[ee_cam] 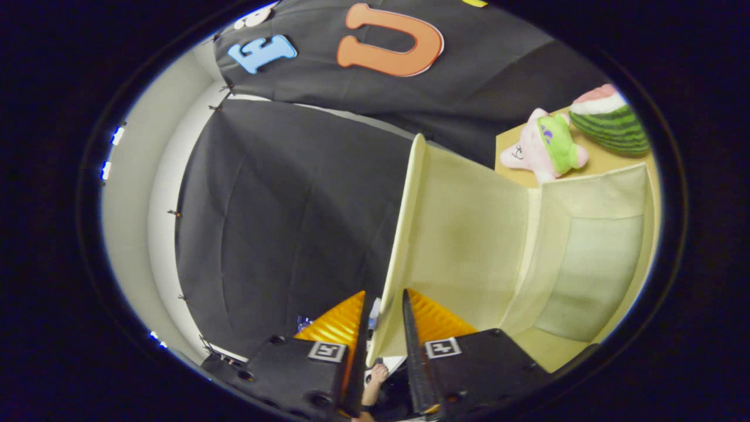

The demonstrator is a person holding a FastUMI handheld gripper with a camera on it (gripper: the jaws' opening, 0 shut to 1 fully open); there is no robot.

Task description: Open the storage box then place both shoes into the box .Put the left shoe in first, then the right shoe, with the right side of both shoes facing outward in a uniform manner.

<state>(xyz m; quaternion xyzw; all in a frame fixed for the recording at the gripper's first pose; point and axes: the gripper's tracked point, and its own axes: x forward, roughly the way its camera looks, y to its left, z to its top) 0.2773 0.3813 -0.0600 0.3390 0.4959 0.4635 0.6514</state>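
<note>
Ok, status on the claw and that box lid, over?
Claw closed on the lid edge, both fingers pinching it. Lid swung up, storage box open, interior bare. Plush toys beyond the box, not in the way.

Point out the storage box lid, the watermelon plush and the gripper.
storage box lid (pixel 463 234): gripper view, middle of its pale inner face.
watermelon plush (pixel 612 126): gripper view, green striped rind.
gripper (pixel 387 319): gripper view, midway between its fingertips, shut on the lid's edge.
</note>
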